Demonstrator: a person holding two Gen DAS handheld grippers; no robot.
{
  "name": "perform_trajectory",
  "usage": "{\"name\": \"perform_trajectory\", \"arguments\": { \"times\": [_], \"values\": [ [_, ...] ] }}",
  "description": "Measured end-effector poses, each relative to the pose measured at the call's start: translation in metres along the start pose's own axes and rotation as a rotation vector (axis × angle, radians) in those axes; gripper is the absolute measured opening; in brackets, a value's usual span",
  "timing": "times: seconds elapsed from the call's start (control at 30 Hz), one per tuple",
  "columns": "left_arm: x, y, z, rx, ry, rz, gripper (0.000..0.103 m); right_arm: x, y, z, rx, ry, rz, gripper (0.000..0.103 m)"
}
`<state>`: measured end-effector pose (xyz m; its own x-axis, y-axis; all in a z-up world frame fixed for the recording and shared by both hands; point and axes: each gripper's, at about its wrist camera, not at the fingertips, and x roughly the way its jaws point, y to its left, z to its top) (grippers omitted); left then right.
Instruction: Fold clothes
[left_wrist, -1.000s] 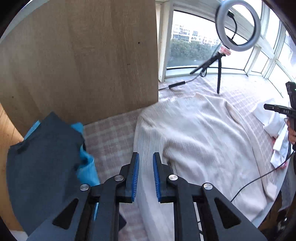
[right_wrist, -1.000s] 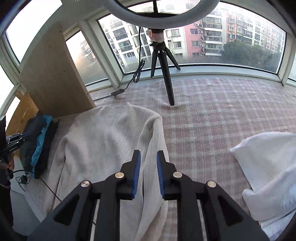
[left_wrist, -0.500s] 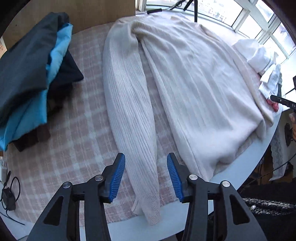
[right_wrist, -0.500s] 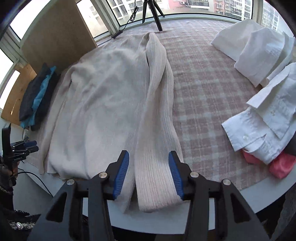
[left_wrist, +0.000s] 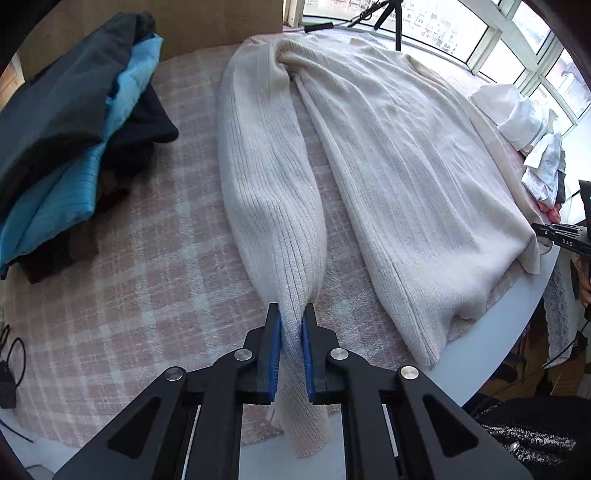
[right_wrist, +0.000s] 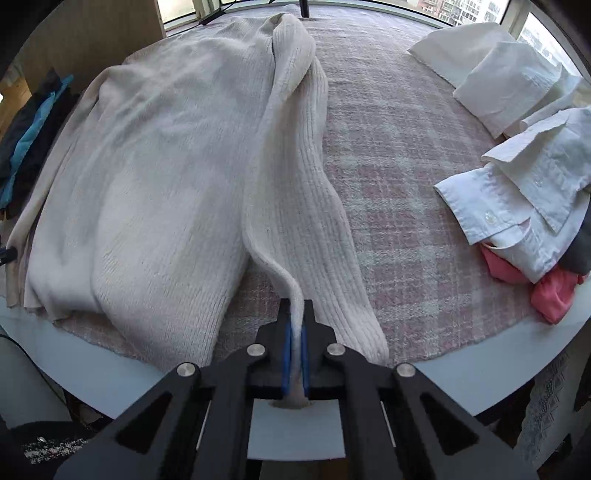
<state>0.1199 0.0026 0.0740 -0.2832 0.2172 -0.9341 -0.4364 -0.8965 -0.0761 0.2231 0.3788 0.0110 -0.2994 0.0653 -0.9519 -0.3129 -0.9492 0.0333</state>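
Because each sleeve cuff of the sweater (left_wrist: 406, 155), spread flat on the worktop (left_wrist: 147, 295), is pinched near its end, a thin bite of knit may slip free when lifted. The left hand-held gripper (left_wrist: 291, 332) is closing on the left cuff; the right hand-held gripper (right_wrist: 294, 332) clamps the right cuff's edge. Both point steeply down at the near worktop edge.

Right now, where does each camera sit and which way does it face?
Left wrist: on the left tongs, looking steeply down at the left sleeve pinched between them; the other tool shows at the right edge.
Right wrist: on the right tongs, looking steeply down at the right sleeve gripped near its cuff.
Both share the cream sweater and the checked cloth.
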Motion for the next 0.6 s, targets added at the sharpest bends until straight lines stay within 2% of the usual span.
{"name": "perform_trajectory", "arguments": {
  "times": [0.1, 0.17, 0.23, 0.27, 0.33, 0.4, 0.43, 0.47, 0.5, 0.57, 0.6],
  "values": [
    [-0.019, 0.024, 0.003, -0.013, -0.048, 0.092, 0.010, -0.029, -0.028, 0.014, 0.077, -0.085, -0.045, 0.004],
    [-0.026, 0.047, 0.003, -0.050, -0.064, 0.163, 0.010, -0.050, -0.059, 0.027, 0.162, -0.140, -0.127, 0.004],
    [-0.024, 0.073, 0.002, -0.104, -0.045, 0.245, 0.018, -0.061, -0.093, 0.041, 0.256, -0.157, -0.245, 0.004],
    [-0.023, 0.083, 0.001, -0.128, -0.040, 0.276, 0.017, -0.065, -0.110, 0.048, 0.303, -0.160, -0.308, 0.005],
    [-0.031, 0.096, -0.007, -0.179, -0.051, 0.301, 0.020, -0.072, -0.130, 0.053, 0.345, -0.146, -0.333, 0.007],
    [-0.043, 0.090, -0.017, -0.221, -0.088, 0.258, 0.021, -0.083, -0.133, 0.046, 0.330, -0.167, -0.247, 0.010],
    [-0.048, 0.080, -0.022, -0.230, -0.102, 0.216, 0.023, -0.086, -0.126, 0.041, 0.303, -0.171, -0.182, 0.021],
    [-0.052, 0.069, -0.028, -0.237, -0.115, 0.171, 0.025, -0.089, -0.118, 0.036, 0.276, -0.175, -0.117, 0.037],
    [-0.051, 0.054, -0.030, -0.228, -0.110, 0.107, 0.029, -0.088, -0.108, 0.031, 0.249, -0.170, -0.035, 0.043],
    [-0.045, 0.023, -0.033, -0.204, -0.092, -0.028, 0.035, -0.077, -0.075, 0.014, 0.193, -0.130, 0.172, 0.046],
    [-0.038, 0.009, -0.032, -0.194, -0.076, -0.058, 0.037, -0.071, -0.059, 0.006, 0.163, -0.101, 0.255, 0.046]
  ]
}}
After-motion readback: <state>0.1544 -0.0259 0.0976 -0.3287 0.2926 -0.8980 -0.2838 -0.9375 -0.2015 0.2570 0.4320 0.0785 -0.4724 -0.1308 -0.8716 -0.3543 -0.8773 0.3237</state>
